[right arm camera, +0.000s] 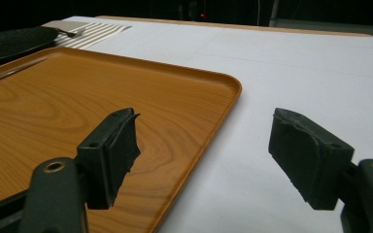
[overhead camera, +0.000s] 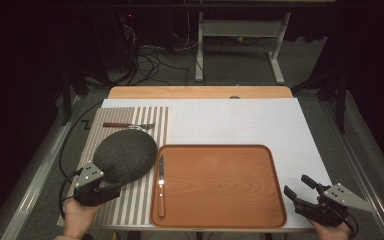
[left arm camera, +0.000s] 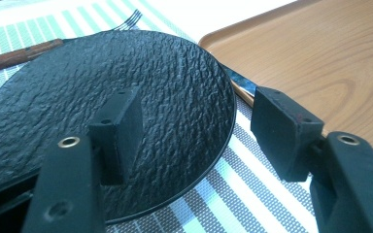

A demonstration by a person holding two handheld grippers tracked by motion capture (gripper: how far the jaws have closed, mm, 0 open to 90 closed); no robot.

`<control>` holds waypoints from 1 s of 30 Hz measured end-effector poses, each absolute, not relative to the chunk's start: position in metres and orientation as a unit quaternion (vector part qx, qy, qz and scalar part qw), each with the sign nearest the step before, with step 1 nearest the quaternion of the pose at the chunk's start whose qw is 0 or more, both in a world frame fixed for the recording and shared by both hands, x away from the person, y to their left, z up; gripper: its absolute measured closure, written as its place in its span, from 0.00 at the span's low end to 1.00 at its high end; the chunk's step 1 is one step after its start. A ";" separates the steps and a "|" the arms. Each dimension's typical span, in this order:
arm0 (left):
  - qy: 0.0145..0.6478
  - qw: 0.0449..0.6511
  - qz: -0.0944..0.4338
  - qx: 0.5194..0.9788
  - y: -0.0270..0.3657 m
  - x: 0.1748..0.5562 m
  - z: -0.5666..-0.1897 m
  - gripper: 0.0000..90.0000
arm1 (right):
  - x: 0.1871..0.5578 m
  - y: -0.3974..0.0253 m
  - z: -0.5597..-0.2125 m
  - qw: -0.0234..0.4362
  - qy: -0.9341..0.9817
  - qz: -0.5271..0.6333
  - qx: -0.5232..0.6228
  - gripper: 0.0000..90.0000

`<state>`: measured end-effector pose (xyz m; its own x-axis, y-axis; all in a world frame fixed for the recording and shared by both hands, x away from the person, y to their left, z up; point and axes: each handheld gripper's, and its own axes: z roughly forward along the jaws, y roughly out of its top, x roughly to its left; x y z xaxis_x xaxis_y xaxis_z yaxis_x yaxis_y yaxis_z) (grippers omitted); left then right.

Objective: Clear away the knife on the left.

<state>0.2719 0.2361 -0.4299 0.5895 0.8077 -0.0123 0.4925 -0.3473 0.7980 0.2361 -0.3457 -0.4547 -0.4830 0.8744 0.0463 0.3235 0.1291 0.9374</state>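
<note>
A black textured plate (overhead camera: 125, 155) lies on a striped placemat (overhead camera: 130, 117) at the left. My left gripper (overhead camera: 114, 188) is open at the plate's near edge. In the left gripper view one jaw hangs over the plate (left arm camera: 150, 97) and the other stands past its rim, above the placemat (left arm camera: 252, 187). A wooden tray (overhead camera: 225, 180) holds a knife (overhead camera: 161, 182) with a wooden handle along its left side. My right gripper (overhead camera: 296, 185) is open by the tray's near right corner, one jaw over the tray (right arm camera: 77, 107), the other over the white cover. Nothing is between its fingers.
A fork (overhead camera: 128, 125) with a wooden handle lies on the placemat beyond the plate. The white table cover (overhead camera: 240, 120) stretches behind and right of the tray. Cables run off the table's left side. A desk frame stands on the floor behind.
</note>
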 end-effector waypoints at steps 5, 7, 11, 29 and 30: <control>0.420 0.412 0.201 0.783 0.246 0.268 -0.431 0.38 | 0.236 -0.346 -0.455 0.274 0.699 0.502 0.429 0.29; 0.423 0.411 0.205 0.781 0.250 0.266 -0.431 0.38 | 0.236 -0.345 -0.455 0.275 0.699 0.501 0.429 0.29; 0.426 0.415 0.210 0.776 0.255 0.263 -0.432 0.38 | 0.236 -0.345 -0.455 0.275 0.699 0.501 0.429 0.29; 0.433 0.425 0.231 0.760 0.270 0.253 -0.443 0.38 | 0.235 -0.347 -0.455 0.275 0.694 0.504 0.435 0.29; 0.434 0.427 0.232 0.758 0.271 0.252 -0.444 0.38 | 0.235 -0.347 -0.455 0.275 0.693 0.504 0.435 0.29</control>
<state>0.2519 0.2714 -0.4437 0.5149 0.8571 -0.0190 0.4607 -0.2579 0.8492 0.2346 -0.3472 -0.4546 -0.4691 0.8813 0.0565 0.3264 0.1136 0.9384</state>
